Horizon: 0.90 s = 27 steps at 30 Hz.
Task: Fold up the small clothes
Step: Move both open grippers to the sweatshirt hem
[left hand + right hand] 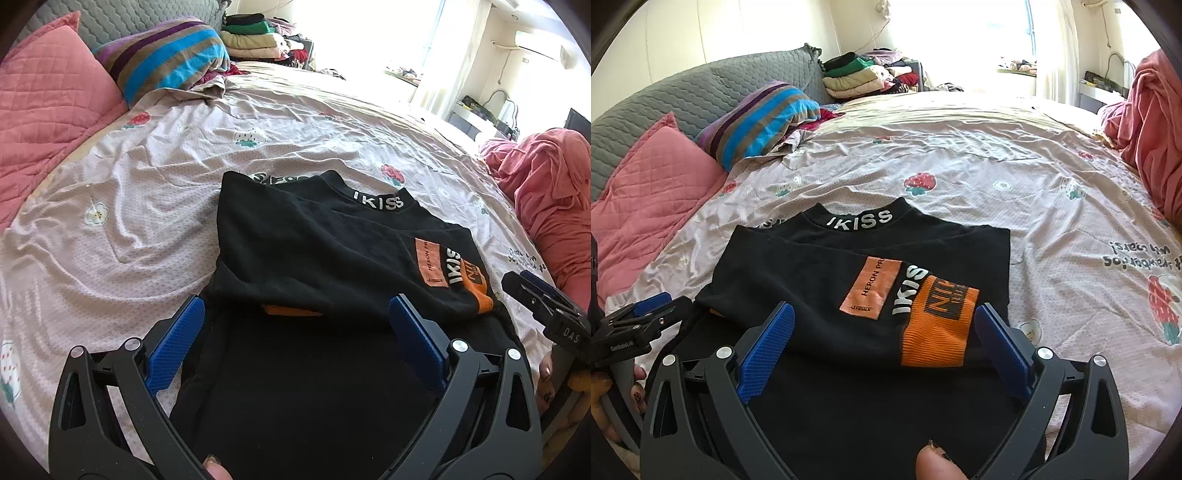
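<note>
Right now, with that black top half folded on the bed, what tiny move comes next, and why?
Probably lower both claws onto the near hem of the black top. The left claw and right claw are open, holding nothing, and the sleeves are already folded in, so the bottom half seems due next.

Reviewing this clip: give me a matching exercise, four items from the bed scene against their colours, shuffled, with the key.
Items:
1. shirt
2. sleeve cuff
3. quilted pillow
4. gripper pads

Colours:
A. orange
B. blue
C. black
D. pink

Pairs: 1-C, 2-A, 3-D, 4-B
</note>
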Motion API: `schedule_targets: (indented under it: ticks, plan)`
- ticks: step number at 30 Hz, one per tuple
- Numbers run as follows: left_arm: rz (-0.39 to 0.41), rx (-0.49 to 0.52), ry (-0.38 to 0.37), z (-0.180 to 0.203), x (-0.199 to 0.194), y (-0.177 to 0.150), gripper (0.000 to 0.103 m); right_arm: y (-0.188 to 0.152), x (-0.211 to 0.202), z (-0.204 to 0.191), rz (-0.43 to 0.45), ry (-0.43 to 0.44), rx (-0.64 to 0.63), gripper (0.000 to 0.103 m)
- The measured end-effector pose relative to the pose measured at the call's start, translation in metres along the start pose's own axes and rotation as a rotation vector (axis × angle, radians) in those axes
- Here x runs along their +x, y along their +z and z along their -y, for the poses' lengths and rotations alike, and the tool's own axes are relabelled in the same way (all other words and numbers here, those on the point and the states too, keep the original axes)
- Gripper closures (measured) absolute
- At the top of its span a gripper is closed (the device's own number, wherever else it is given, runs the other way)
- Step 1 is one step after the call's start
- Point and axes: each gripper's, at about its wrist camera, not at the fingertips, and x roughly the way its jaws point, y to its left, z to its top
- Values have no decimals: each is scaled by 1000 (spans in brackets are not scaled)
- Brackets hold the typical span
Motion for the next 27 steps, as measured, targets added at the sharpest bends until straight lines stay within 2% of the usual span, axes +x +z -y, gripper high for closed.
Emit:
schedule_targets:
  ticks: [19,27]
  plan:
    - [22,25,30,4,-38,-15,9,-11,-39,4,28,-40,-72,5]
    - [17,22,96,-6,-52,-33,9,-22,-46,6,10,-41,-89,5]
